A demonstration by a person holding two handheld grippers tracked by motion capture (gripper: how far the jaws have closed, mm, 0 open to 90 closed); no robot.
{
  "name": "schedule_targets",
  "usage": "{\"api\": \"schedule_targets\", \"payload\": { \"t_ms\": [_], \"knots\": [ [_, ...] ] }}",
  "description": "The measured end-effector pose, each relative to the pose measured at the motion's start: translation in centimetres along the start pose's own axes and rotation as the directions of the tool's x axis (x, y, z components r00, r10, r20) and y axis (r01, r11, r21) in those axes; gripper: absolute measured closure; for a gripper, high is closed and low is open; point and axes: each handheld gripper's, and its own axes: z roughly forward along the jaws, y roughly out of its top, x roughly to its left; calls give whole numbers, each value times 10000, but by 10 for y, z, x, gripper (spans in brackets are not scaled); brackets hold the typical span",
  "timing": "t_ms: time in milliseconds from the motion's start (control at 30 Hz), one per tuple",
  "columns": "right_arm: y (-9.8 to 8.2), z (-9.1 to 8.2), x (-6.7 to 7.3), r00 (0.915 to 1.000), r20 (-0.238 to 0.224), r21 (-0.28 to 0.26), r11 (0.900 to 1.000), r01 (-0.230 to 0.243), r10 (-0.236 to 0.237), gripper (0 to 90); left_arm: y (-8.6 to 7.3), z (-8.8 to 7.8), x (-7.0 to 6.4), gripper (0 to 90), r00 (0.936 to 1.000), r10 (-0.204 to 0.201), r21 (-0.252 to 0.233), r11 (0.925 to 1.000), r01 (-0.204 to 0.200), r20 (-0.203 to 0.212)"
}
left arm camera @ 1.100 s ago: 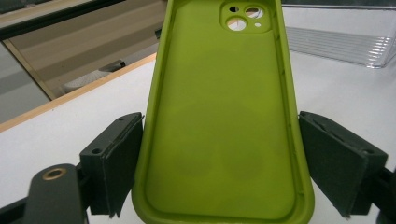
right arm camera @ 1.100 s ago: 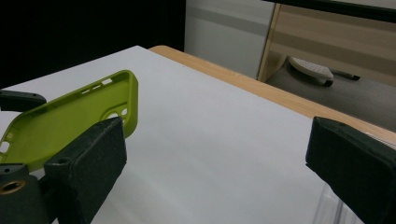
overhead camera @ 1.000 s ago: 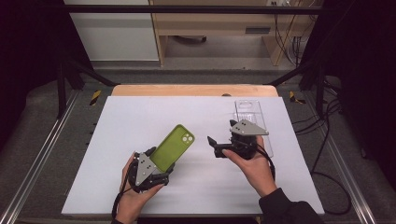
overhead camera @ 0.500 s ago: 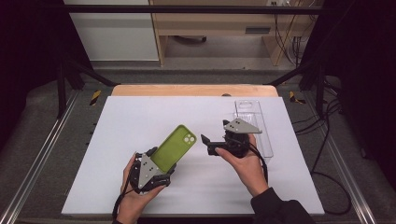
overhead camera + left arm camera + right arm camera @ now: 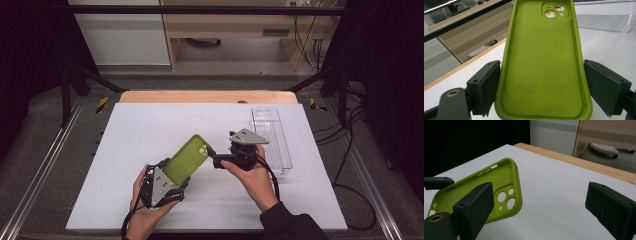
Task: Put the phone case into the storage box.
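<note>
- White table top (image 5: 150,130) with a wooden far edge, ringed by dark floor and metal rails.
- Clear plastic rectangular tray (image 5: 272,135) at far right.
- Lime-green soft phone case (image 5: 186,159) tilted above mid-table, clamped in the left gripper (image 5: 162,181).
- Right gripper (image 5: 222,161) just beside the case, gaping wide, empty.

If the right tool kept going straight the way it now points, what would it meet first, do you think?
Most likely the green phone case held in the left tool: the right tool points at its camera-cutout end, jaws open. Depth is unclear, so it might pass just beside it.
</note>
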Motion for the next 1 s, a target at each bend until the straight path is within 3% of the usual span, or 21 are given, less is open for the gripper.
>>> {"api": "schedule_targets", "payload": {
  "t_ms": [233,467,700,1000],
  "knots": [
    [-6,4,5,9995,-266,290,9995,-156,164,120,1,-1,-2,159,9998,168,-24,9999,-168,-80],
    [-13,6,6,9981,-365,220,9985,-493,501,176,1,-1,-2,159,9998,187,-33,9998,-187,-65],
    [-15,9,9,9905,-956,231,9950,-973,991,282,2,-1,-4,159,9998,216,-53,9998,-216,-26],
    [-15,14,11,9823,-1291,296,9907,-1327,1355,392,3,-1,-6,159,9995,319,-109,9994,-320,-28]
  ]
}}
